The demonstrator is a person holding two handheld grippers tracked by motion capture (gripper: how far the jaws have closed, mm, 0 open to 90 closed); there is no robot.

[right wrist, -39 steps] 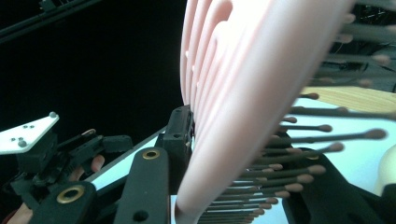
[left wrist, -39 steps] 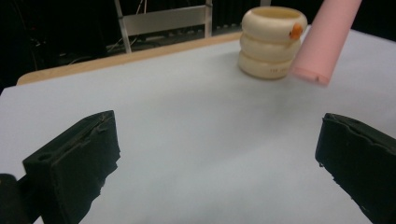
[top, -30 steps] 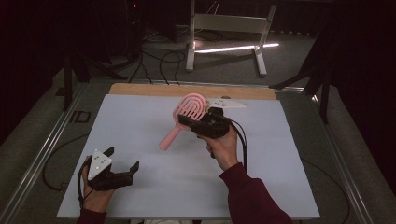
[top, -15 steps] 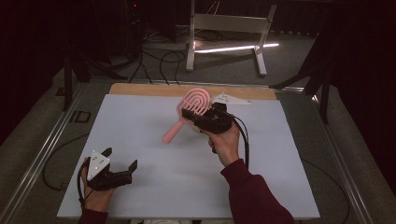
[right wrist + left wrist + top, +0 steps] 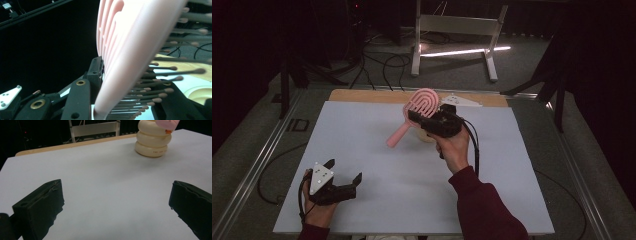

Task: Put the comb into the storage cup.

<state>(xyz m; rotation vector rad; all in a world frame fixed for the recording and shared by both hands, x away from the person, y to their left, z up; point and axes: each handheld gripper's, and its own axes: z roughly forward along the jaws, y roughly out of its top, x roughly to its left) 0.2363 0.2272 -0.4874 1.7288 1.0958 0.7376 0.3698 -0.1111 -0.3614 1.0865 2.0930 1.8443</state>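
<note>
A pink hairbrush (image 5: 421, 104) with a vented oval head hangs over the far middle of the white table (image 5: 362, 145), its handle slanting down to the left. My right gripper (image 5: 418, 116) is shut on the brush head. In the right gripper view the brush (image 5: 125, 50) sits edge-on between the jaws, bristles pointing right. A cream stack of rings (image 5: 152, 141) stands on the table just under the brush, and its edge peeks out below the right hand (image 5: 427, 137). My left gripper (image 5: 344, 171) rests near the front left corner, open (image 5: 116, 200), with bare table between its jaws.
A wooden strip (image 5: 362, 95) runs along the table's far edge. Behind it on the floor stand a metal frame (image 5: 457, 25), a lit bar and loose cables. Metal rails flank the table on both sides.
My right gripper has carried the brush slightly up and toward the far edge. The left gripper has stayed put.
</note>
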